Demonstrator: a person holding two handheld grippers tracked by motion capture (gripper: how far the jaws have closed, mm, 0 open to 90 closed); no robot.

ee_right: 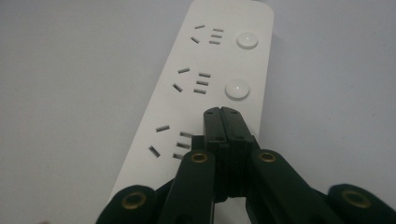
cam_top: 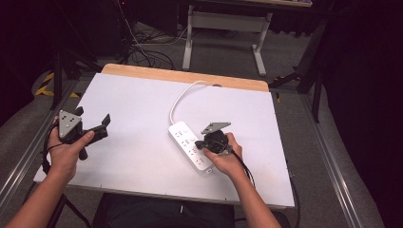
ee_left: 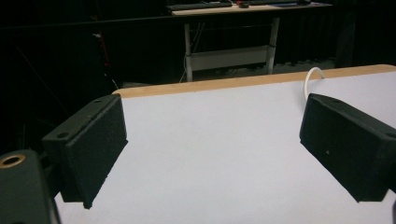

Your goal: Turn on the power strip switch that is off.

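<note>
Near mid-frame, the closed right gripper (ee_right: 227, 112) hovers over the power strip (ee_right: 205, 84); off-centre pressing could miss its button (ee_right: 237, 89). The left gripper (ee_left: 210, 149) stands spread.

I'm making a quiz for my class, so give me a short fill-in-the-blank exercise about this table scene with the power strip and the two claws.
1. The right claw has its jaws ____ above the power strip.
2. The left claw has its jaws ____, with nothing between them.
3. The power strip's cable is ____ in colour.
4. The strip lies on a white table whose far edge is ____.

Missing words: shut; open; white; wooden
</note>
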